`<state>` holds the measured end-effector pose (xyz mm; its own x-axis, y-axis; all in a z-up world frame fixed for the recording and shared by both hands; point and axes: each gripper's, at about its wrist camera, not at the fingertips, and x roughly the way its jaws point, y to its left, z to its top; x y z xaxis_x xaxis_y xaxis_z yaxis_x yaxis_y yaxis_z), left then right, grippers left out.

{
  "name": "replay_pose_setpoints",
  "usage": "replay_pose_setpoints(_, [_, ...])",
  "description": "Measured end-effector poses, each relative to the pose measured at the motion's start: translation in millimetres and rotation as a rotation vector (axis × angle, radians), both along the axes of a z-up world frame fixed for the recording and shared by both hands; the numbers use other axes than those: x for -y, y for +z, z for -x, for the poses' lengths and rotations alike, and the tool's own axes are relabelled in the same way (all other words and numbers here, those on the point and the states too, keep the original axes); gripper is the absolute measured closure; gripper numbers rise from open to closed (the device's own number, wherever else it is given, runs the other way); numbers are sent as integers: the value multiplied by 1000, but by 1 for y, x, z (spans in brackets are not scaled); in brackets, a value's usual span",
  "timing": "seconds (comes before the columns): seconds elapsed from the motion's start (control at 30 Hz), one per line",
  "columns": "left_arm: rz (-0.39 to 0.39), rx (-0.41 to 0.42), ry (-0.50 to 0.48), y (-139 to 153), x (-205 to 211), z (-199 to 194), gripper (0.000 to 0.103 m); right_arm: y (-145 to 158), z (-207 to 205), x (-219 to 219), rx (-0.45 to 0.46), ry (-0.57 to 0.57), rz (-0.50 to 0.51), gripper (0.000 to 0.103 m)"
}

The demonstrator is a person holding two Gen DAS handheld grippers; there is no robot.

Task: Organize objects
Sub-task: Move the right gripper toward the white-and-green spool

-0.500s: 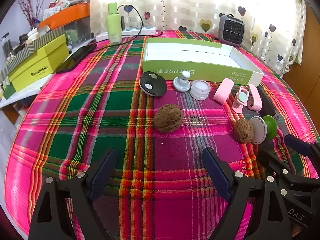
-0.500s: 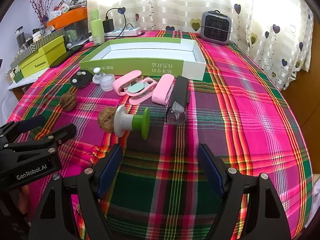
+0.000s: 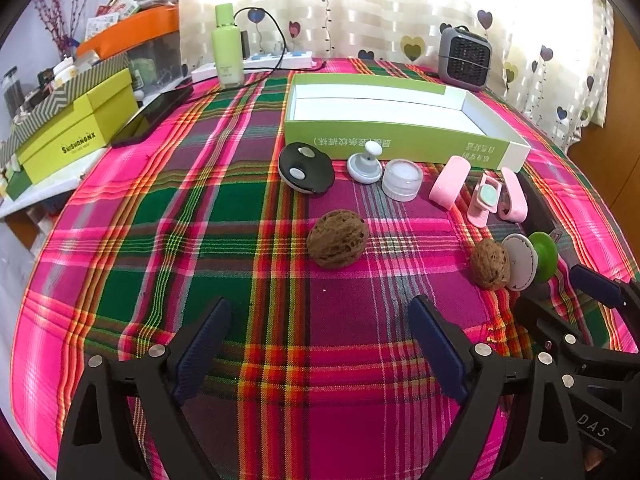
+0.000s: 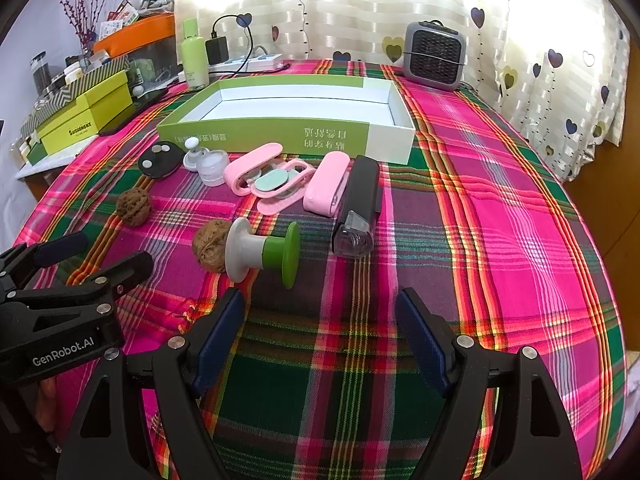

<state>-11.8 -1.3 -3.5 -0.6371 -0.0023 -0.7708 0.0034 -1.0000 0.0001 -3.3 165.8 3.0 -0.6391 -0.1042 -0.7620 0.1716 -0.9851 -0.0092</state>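
The left gripper [image 3: 320, 344] hangs released and empty above the plaid cloth [image 3: 224, 216], with 1 walnut [image 3: 338, 238] straight ahead between its spread fingers; that nut is round and could roll off if only 1 pad nudges it. The right gripper [image 4: 320, 336] is likewise released and holds nothing, and ahead to its left a second walnut [image 4: 210, 250] touches the green-and-white stamper [image 4: 262, 254], so a grab there may knock both aside. The open green box [image 4: 280, 138], the likely destination, lies well beyond both, behind the pink cases [image 4: 280, 178], which a low carry might clip.
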Motion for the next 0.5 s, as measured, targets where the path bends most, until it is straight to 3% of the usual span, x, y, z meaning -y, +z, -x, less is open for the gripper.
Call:
replay_pose_setpoints(0.3, [1,13,-21,2,0,0,13,0,3,-2,17,16,6,25])
replay_pose_setpoints(0.5, [8,14,-14,4,4,1,14,5,1,-4,5,54,96,25])
